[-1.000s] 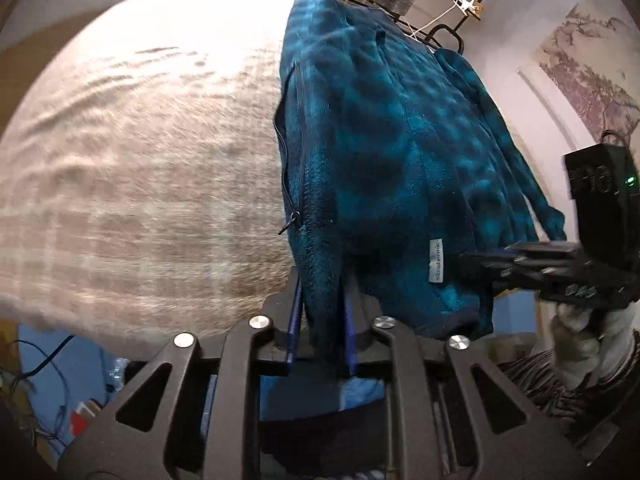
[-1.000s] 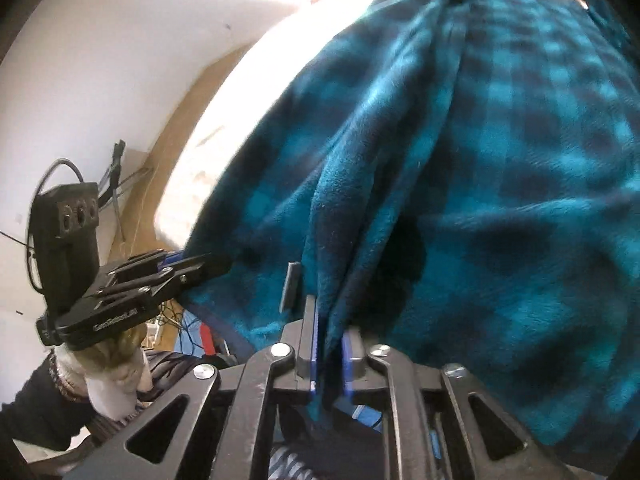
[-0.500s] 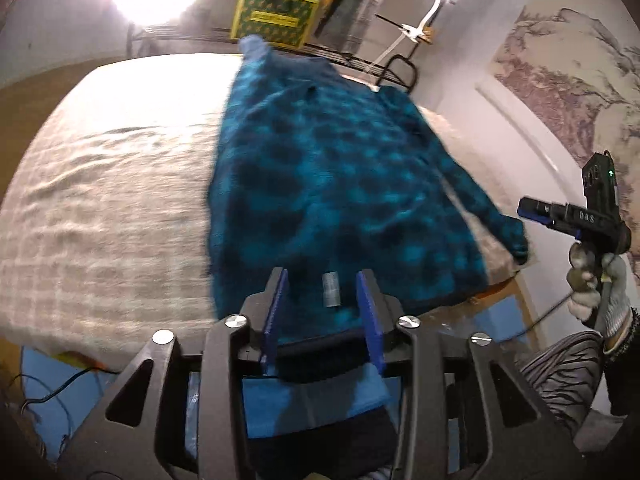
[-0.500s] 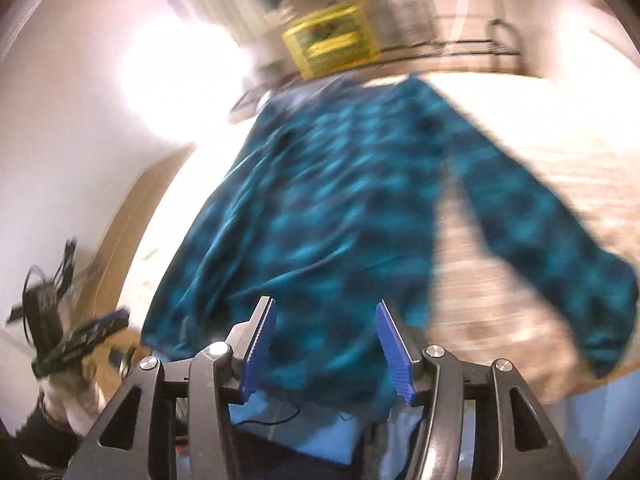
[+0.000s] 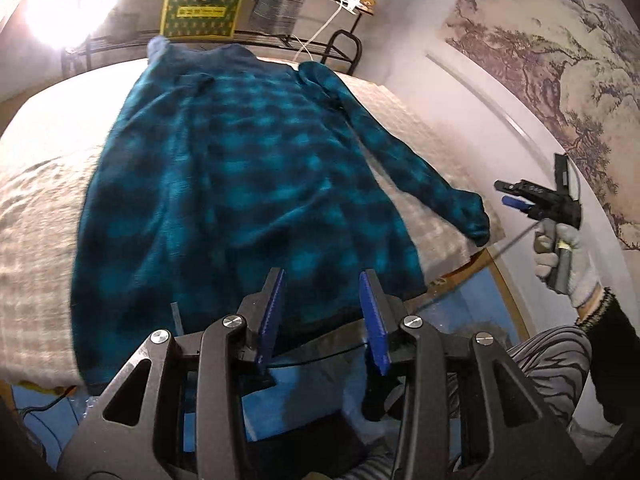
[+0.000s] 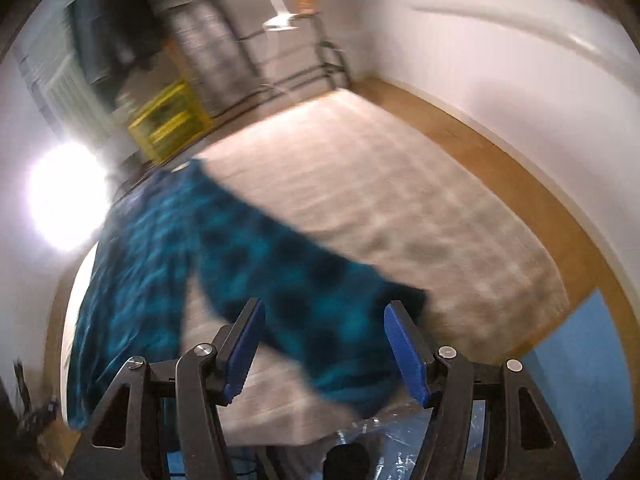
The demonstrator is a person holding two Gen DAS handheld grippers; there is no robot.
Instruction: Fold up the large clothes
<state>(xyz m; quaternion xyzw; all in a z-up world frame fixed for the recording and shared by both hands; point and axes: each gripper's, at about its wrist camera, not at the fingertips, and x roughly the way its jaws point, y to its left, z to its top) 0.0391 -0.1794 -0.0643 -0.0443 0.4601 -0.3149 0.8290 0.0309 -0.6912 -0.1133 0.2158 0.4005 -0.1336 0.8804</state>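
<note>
The bed [image 5: 36, 216] is covered by a beige checked blanket, and the blue plaid fleece jacket [image 5: 224, 184] is spread flat along it, hem near, collar far, one sleeve [image 5: 416, 176] angled right. No fold is seen yet. Both the left gripper [image 5: 322, 312] and right gripper [image 6: 326, 340] have just been opening; nothing is held.

A yellow box [image 5: 200, 10] sits on a black rack [image 5: 280, 42] beside a landscape wall painting [image 5: 560, 60].

Yellow-green box [image 5: 201, 9]: print too small; nothing legible.
</note>
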